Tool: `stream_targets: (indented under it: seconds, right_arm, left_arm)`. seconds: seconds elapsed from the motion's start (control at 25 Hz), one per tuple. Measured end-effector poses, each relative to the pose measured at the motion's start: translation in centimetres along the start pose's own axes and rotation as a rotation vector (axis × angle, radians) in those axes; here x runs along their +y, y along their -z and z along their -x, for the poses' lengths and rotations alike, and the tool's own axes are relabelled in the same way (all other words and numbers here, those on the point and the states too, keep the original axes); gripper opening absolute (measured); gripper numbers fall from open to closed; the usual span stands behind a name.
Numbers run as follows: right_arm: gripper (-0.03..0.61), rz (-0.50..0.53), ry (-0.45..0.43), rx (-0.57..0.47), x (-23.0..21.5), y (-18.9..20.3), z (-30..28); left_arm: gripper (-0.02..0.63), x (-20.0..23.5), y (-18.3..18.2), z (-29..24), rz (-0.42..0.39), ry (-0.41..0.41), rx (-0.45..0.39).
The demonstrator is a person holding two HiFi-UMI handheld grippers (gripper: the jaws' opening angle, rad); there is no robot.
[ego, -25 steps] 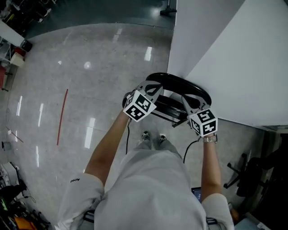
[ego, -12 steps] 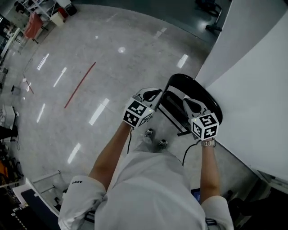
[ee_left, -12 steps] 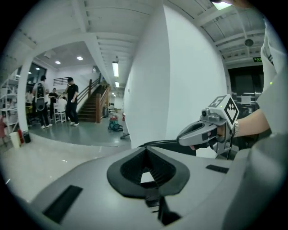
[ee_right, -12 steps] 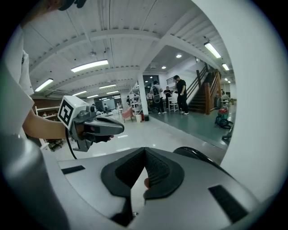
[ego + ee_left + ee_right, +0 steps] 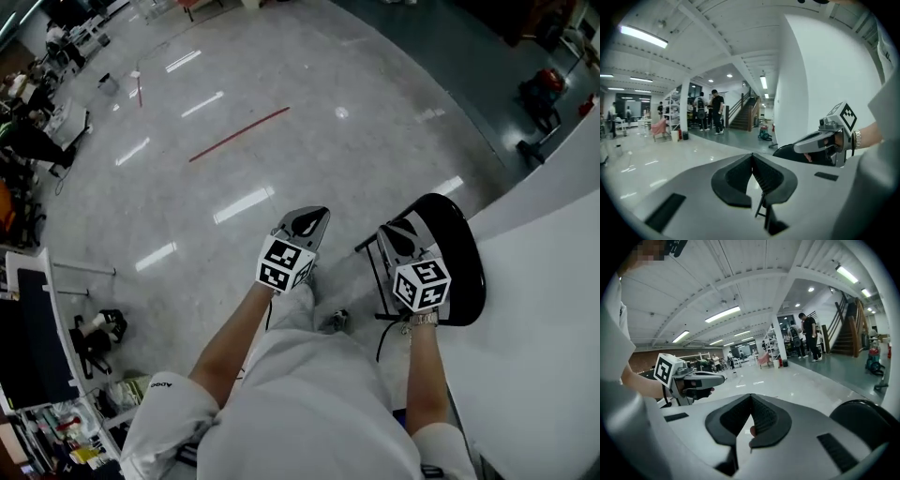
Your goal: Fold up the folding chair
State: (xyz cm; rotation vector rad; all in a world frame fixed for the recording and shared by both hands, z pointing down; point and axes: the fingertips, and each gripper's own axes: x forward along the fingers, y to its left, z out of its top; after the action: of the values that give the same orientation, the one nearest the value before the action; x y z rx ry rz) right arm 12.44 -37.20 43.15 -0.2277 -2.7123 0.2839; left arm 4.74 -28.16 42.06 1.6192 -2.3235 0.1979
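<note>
One black folding chair (image 5: 457,251) is standing at the right, just beside the white wall (image 5: 548,319).
Its round glossy seat and thin black frame are resting on the pale floor (image 5: 234,141). Two tongs are pressed together, pinching nothing: right tongs (image 5: 401,234) hovering over the seat, left tongs (image 5: 305,223) over floor. The sleeve print (image 5: 161,382) is showing too small to read.

The right tool (image 5: 401,234) covers part of the chair (image 5: 459,253). In the right gripper view, the tool's own body cuts off the chair's lower half. Distant people (image 5: 707,111) are too small to make out.
</note>
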Motion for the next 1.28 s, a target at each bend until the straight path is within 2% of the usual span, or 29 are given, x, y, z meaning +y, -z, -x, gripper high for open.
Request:
stream_targets:
  seconds: [0.12,0.32,0.48,0.64,1.04,1.28]
  right_arm:
    - [0.006,0.025,-0.092,0.018,3.1,0.2,-2.6]
    - [0.006,0.056,-0.212,0.027,9.1,-0.5,-6.5]
    - [0.006,0.071,-0.246,0.012,12.9,-1.3,-8.6]
    - [0.006,0.08,-0.259,0.012,16.3,-0.9,-10.9]
    - [0.006,0.096,-0.26,0.036,27.5,0.4,-16.5]
    - [0.006,0.087,-0.224,0.035,33.6,1.6,-18.9]
  left_arm:
    - [0.012,3.1,1.4,3.5,0.046,-0.14,-0.006]
    - [0.012,7.2,3.2,10.6,0.136,-0.287,-0.027]
    - [0.012,9.9,4.1,15.3,0.226,-0.375,-0.092]
    - [0.012,12.5,5.1,19.1,0.252,-0.453,-0.144]
    - [0.012,19.5,9.8,29.6,0.294,-0.533,-0.145]
    - [0.012,22.9,13.1,35.1,0.318,-0.54,-0.136]
